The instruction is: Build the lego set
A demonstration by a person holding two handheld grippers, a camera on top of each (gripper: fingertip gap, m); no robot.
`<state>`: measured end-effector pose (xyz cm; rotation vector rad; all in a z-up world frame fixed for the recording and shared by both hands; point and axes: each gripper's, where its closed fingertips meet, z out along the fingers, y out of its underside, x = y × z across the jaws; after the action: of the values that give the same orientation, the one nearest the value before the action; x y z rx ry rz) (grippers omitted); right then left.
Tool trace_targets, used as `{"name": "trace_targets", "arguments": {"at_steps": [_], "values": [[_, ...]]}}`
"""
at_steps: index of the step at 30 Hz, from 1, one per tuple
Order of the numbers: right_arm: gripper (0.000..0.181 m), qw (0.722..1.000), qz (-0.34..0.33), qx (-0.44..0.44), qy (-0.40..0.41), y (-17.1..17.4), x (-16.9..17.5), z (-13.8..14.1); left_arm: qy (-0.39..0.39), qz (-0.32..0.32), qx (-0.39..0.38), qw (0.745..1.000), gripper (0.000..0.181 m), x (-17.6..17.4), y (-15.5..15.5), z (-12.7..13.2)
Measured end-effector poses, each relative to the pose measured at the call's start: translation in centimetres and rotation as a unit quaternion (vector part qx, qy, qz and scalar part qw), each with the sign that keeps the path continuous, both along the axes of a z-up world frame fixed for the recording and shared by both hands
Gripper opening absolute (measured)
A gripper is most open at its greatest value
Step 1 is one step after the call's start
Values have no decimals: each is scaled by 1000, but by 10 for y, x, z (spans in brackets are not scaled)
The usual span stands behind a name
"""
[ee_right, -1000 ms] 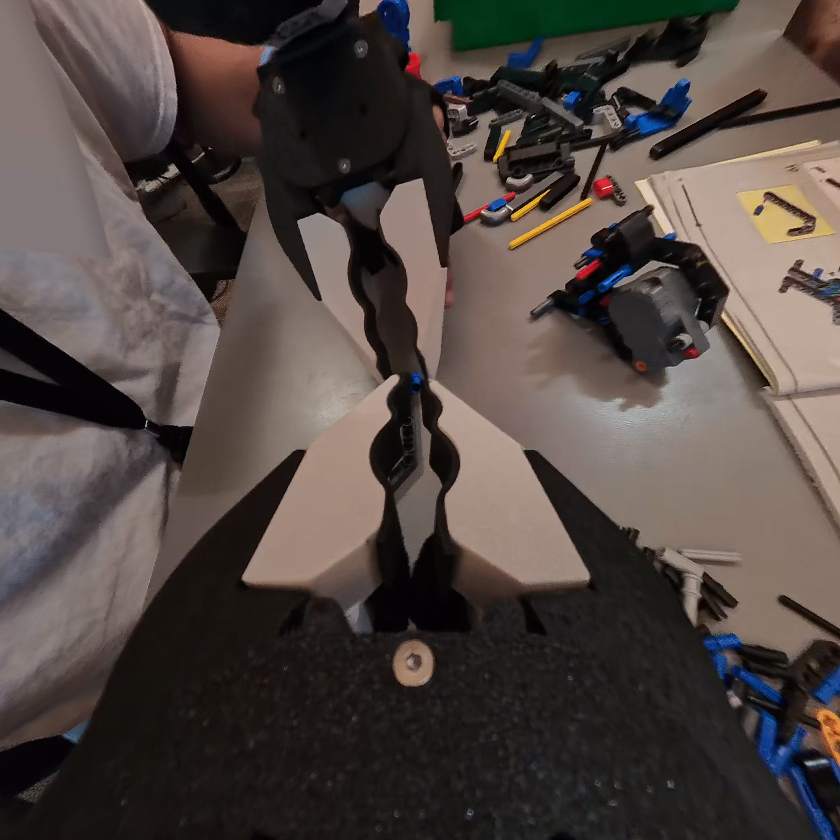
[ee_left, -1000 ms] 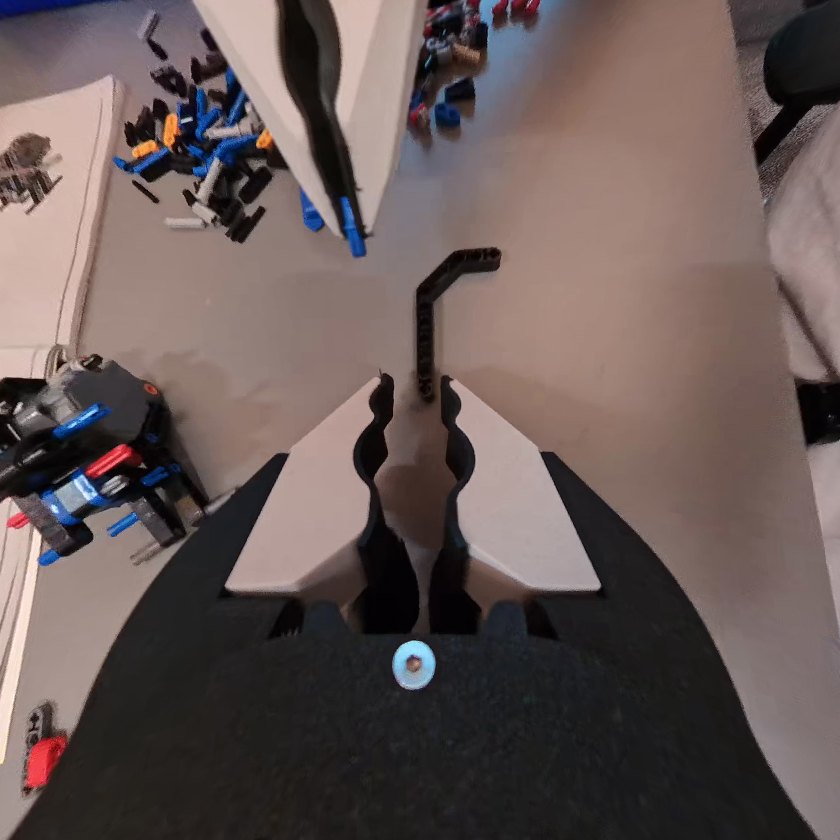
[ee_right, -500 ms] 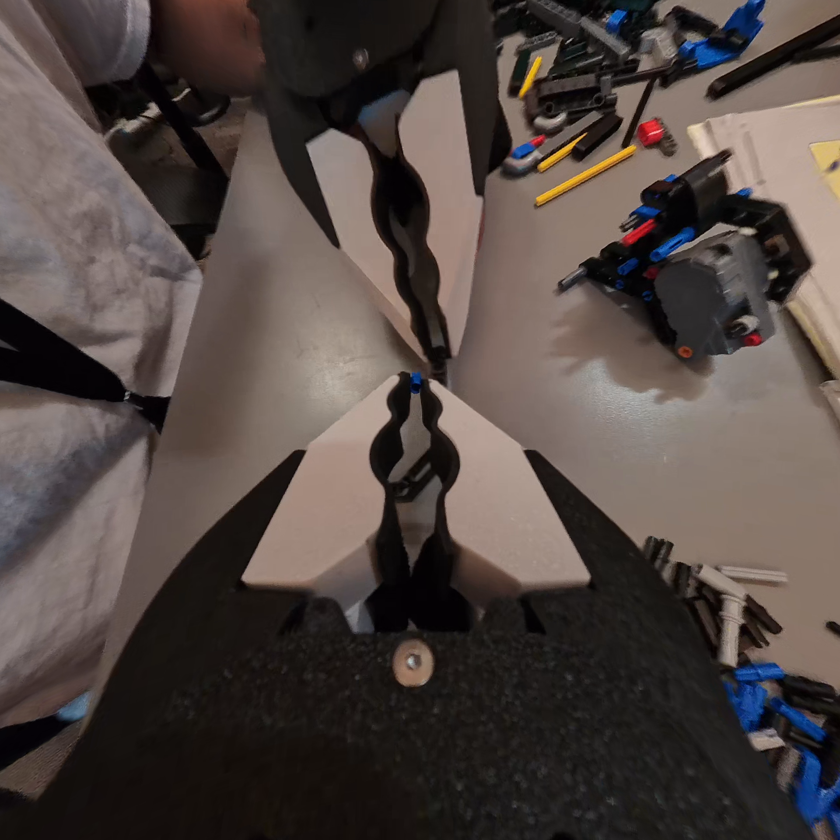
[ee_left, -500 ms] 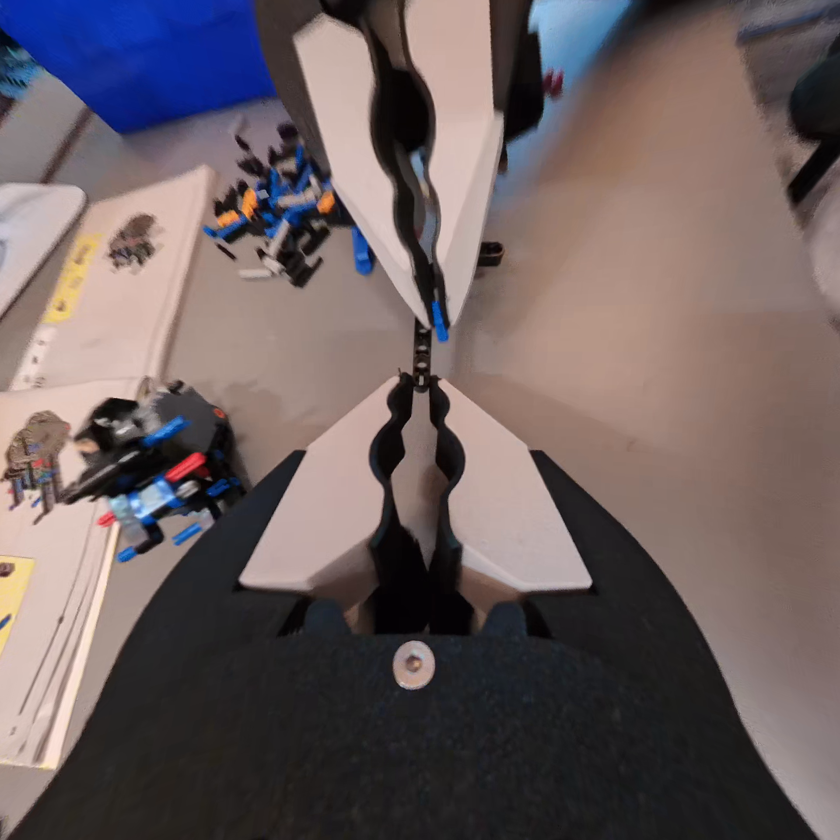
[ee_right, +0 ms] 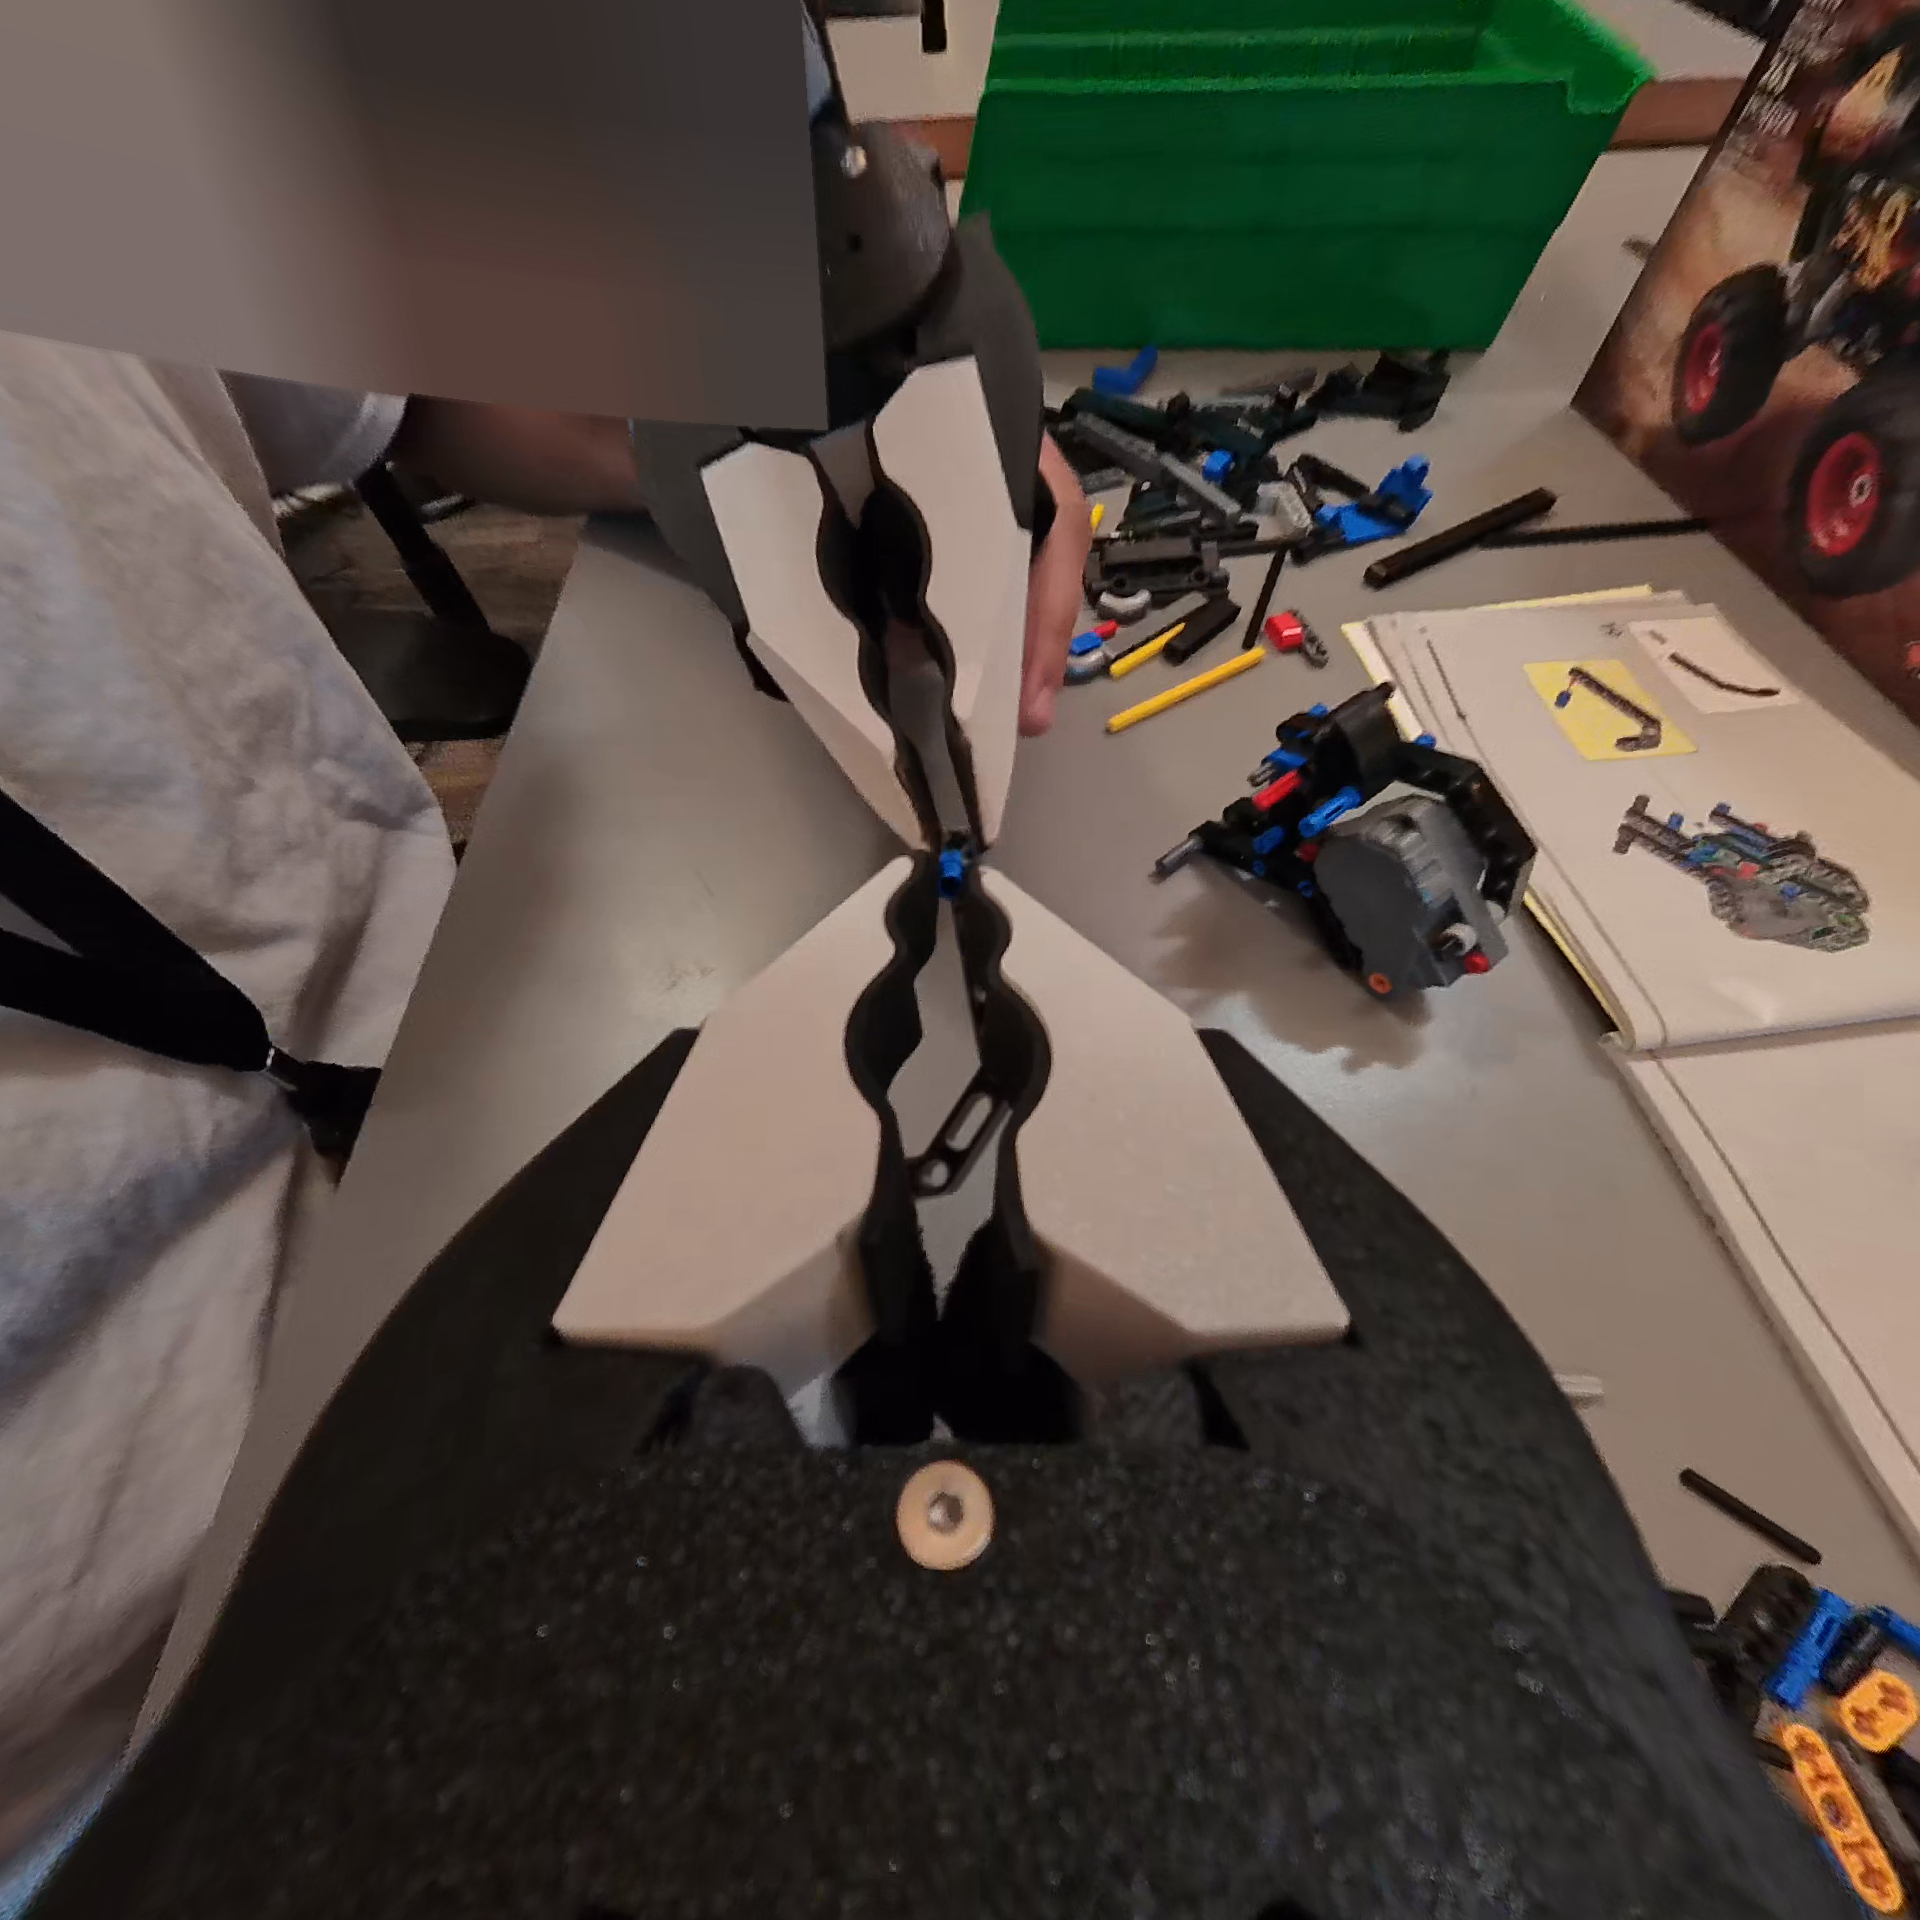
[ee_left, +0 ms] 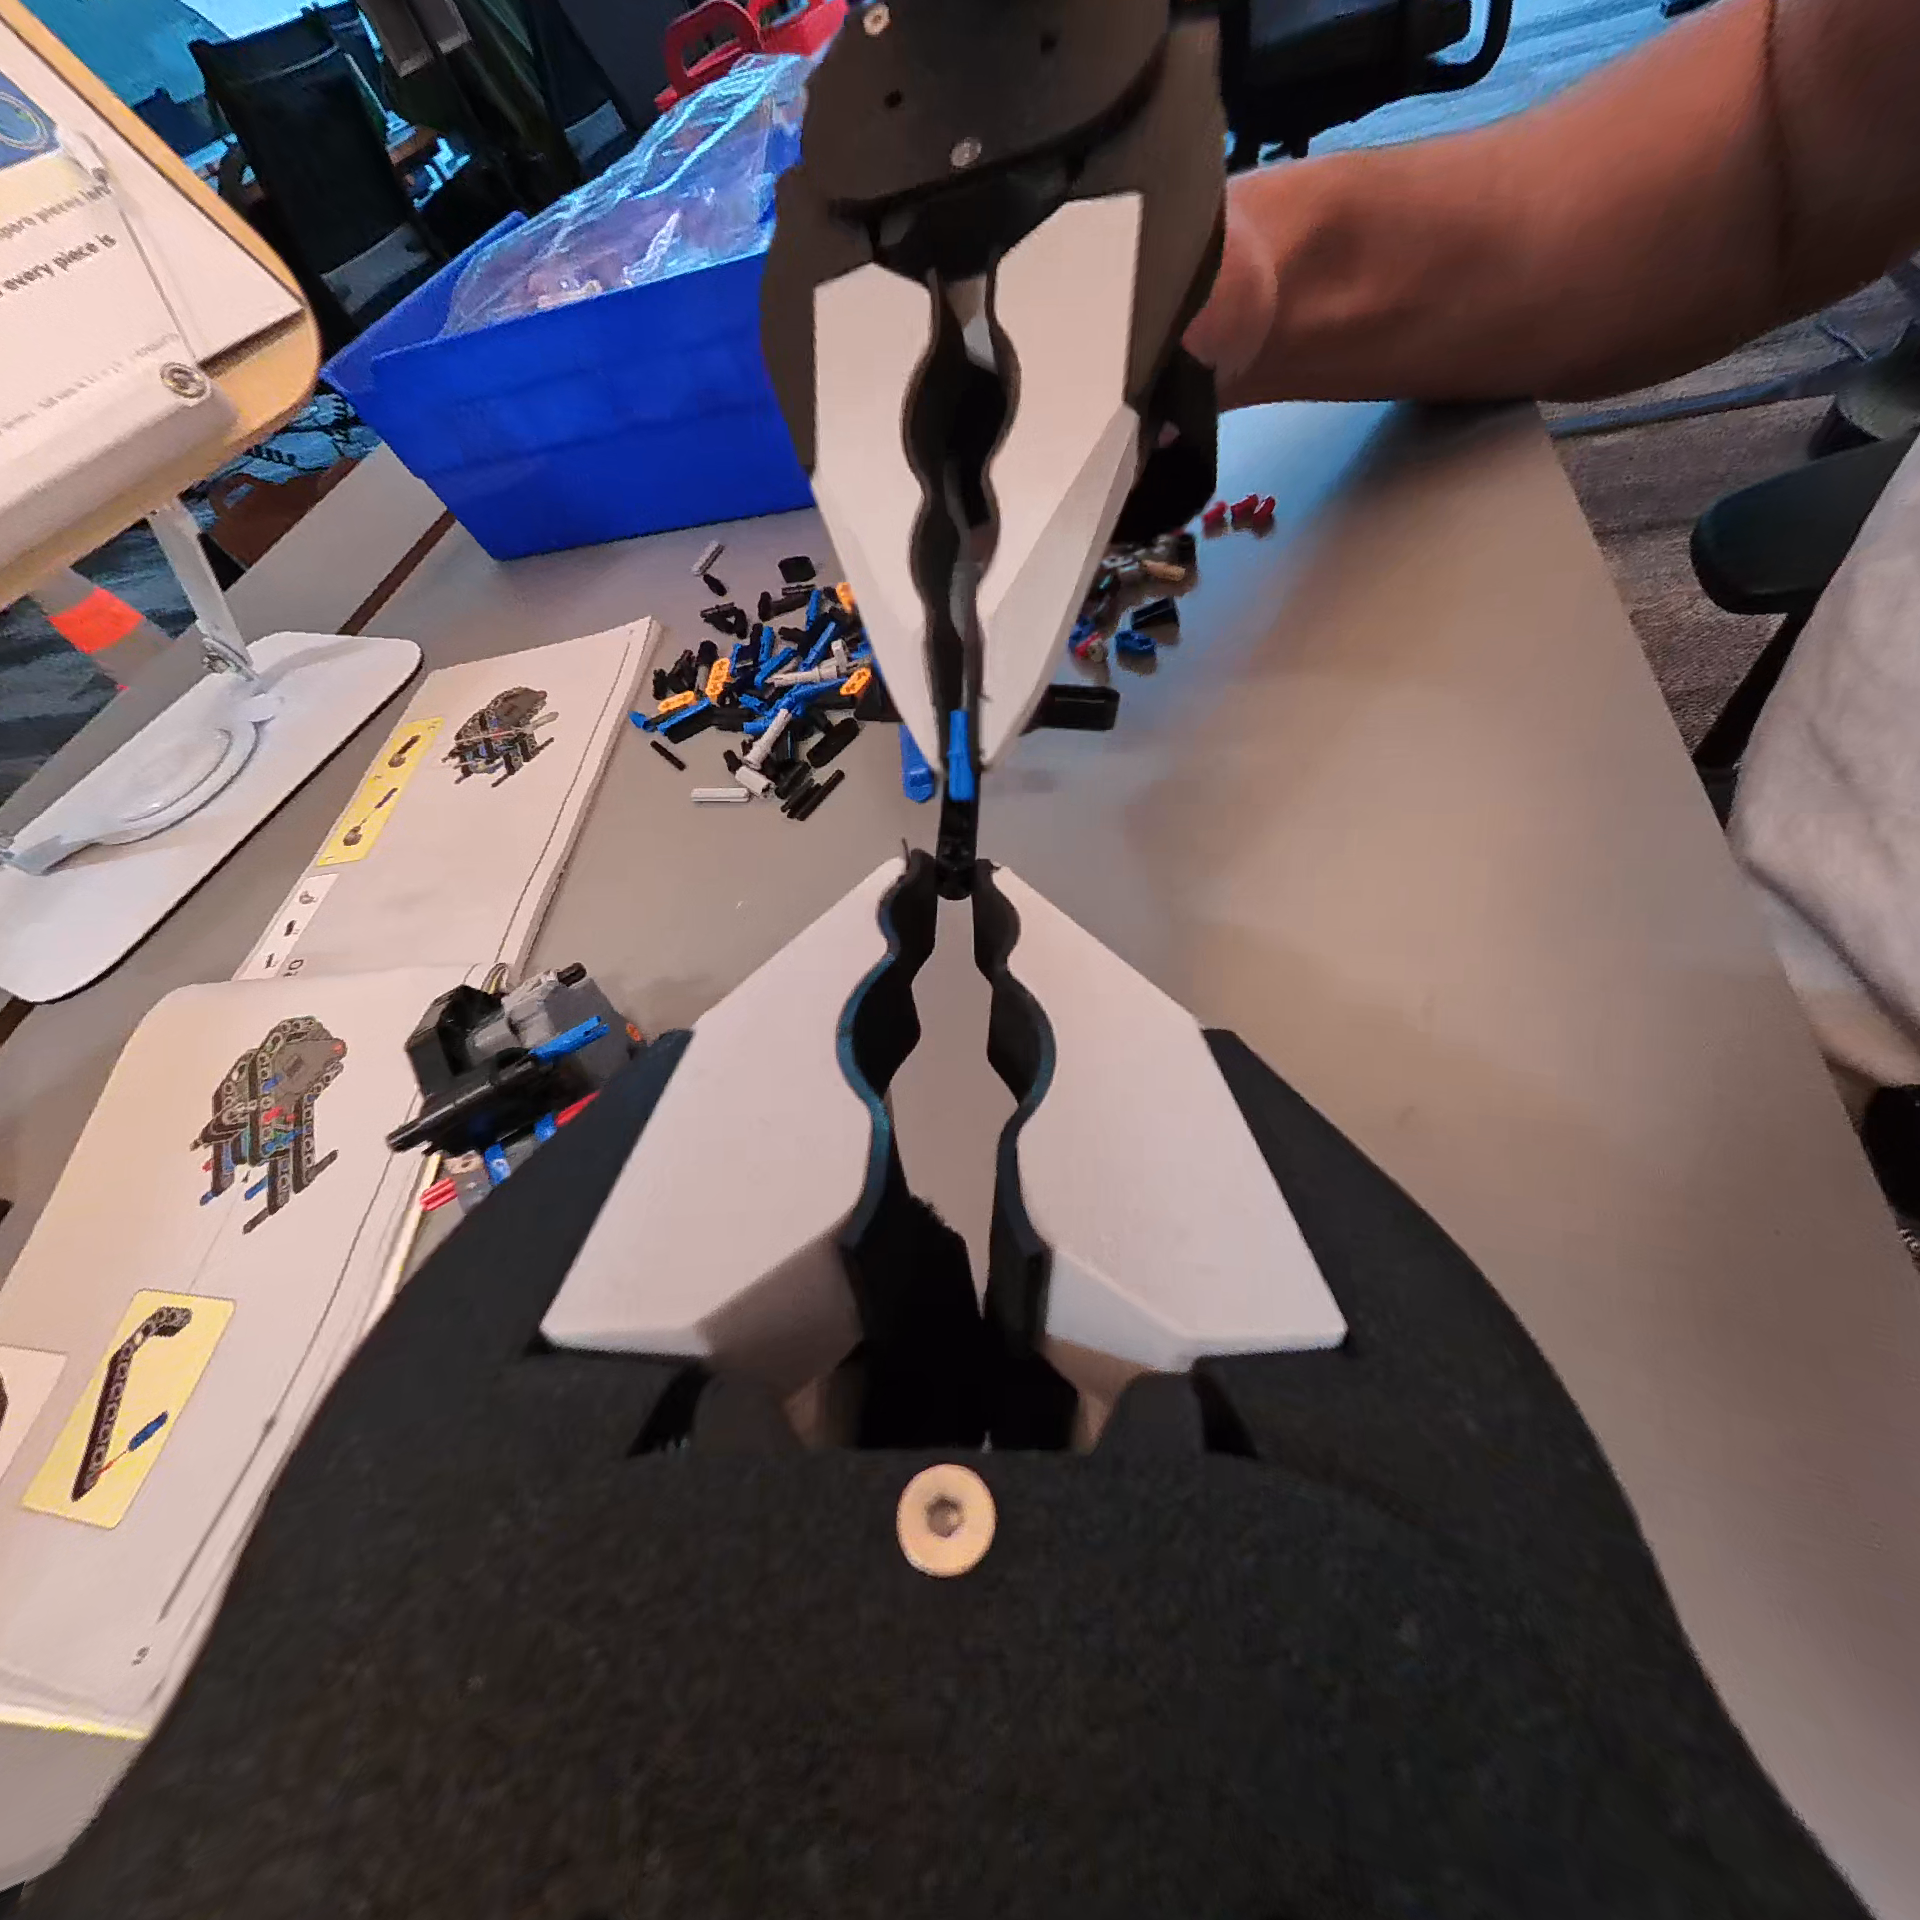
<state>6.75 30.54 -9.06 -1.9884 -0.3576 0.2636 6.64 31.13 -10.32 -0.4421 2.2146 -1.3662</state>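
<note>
While the left gripper (ee_left: 954, 871) pinches the end of a black beam (ee_left: 956, 831), the right gripper (ee_right: 951, 871) pinches a blue pin (ee_right: 950, 869) tip to tip against it, above the grey table (ee_left: 1351, 831). Farther out, the half-built model (ee_right: 1382, 862) sits beside the booklet (ee_right: 1714, 831).
</note>
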Motion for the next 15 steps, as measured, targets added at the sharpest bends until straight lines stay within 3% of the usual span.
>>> {"name": "trace_targets", "arguments": {"at_steps": [1,6,11,15], "values": [[3,1000,-2,4,0,0,0,3,2,-1,-2,1000,5,-1,-1,0],[4,1000,-4,-14,-17,2,-1,-7,3,-16,-12,1000,5,-6,-9,3],[4,1000,12,14,18,-3,-5,10,26,-5,-38,999,5,-2,-4,5],[4,999,-4,-14,-46,1,-4,-7,13,-10,-20,1000,5,-4,-3,1]]}}
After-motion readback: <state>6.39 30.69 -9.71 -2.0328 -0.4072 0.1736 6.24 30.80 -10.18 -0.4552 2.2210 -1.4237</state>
